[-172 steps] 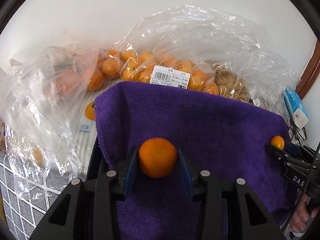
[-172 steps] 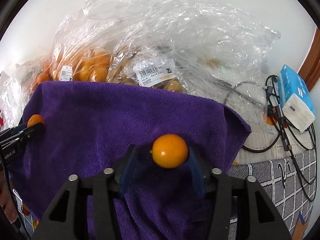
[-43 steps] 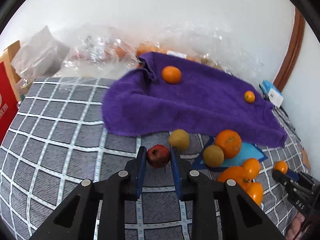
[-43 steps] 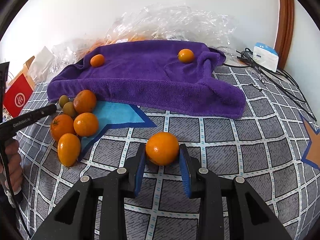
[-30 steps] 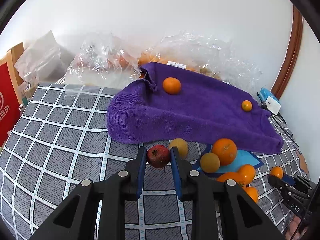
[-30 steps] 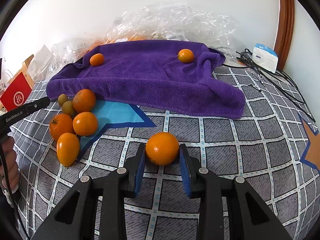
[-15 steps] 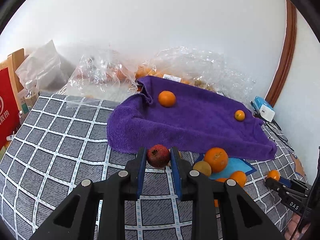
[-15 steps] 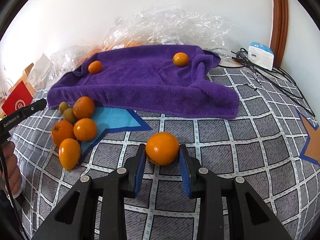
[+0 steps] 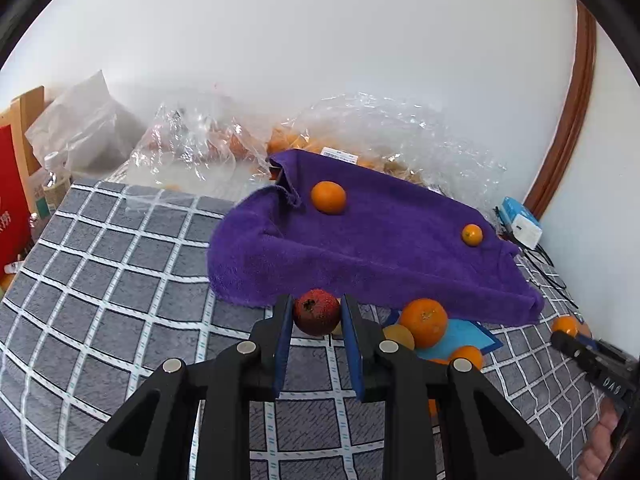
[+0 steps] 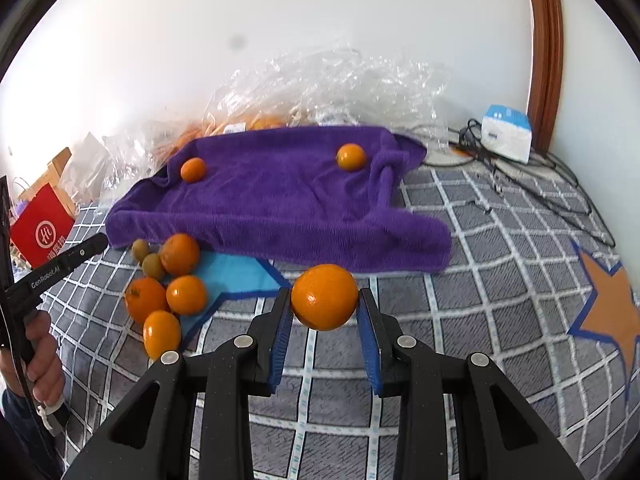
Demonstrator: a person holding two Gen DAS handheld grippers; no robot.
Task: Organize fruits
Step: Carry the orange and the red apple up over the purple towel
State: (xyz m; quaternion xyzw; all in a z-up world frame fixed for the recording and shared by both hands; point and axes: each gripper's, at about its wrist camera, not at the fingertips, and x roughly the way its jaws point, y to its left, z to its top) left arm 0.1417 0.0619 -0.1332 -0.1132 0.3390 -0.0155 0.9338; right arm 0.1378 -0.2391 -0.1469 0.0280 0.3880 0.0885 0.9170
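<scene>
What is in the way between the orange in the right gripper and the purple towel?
Nothing visible is. The round orange is gripped in the right gripper. Between it and the crumpled purple towel lies only bare grey checked bedcover. The loose pile of fruit sits off to the left, out of the path.

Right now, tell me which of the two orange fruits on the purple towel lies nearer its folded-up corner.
The larger orange fruit, beside the folded-up corner of the purple towel. The smaller orange fruit lies apart, toward the opposite end.
</scene>
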